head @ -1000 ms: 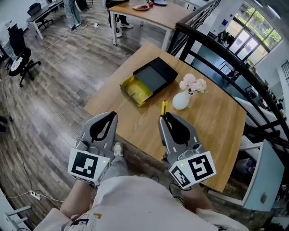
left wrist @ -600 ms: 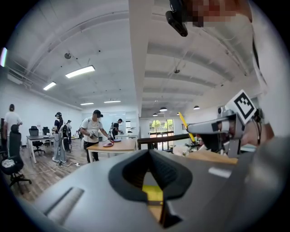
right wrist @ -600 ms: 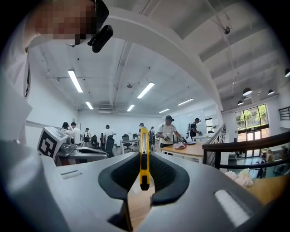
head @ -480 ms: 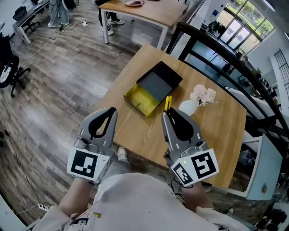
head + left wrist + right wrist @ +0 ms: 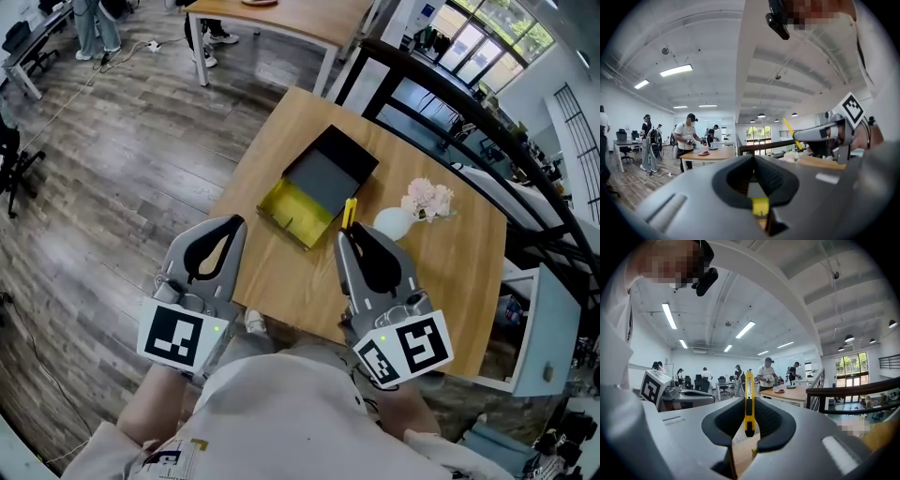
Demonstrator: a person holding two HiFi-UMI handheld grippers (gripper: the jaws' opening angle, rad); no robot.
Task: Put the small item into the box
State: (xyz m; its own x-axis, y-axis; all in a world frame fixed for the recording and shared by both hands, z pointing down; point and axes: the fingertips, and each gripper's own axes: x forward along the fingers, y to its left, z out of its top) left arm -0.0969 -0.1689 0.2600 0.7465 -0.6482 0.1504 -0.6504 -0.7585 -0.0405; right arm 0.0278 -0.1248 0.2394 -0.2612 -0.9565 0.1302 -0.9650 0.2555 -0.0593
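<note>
An open box (image 5: 323, 176) with a black inside and a yellow near wall lies on the wooden table (image 5: 281, 272). My right gripper (image 5: 350, 240) is shut on a slim yellow utility knife (image 5: 349, 214), which sticks out past the jaws toward the box's near right corner. In the right gripper view the knife (image 5: 749, 399) stands upright between the shut jaws. My left gripper (image 5: 229, 227) hangs by the table's near left edge, shut with nothing in it. The left gripper view shows the right gripper (image 5: 820, 137) and the knife (image 5: 792, 134) off to the right.
A white vase with pink flowers (image 5: 412, 211) stands right of the box. A black railing (image 5: 450, 103) runs along the table's far right side. Another table (image 5: 272, 19) and several people are farther back. Wooden floor (image 5: 103, 178) lies to the left.
The head view has shifted, so the table and box now sit slightly lower and more to the right. The knife tip now shows nearer the box's edge. Both grippers stay shut.
</note>
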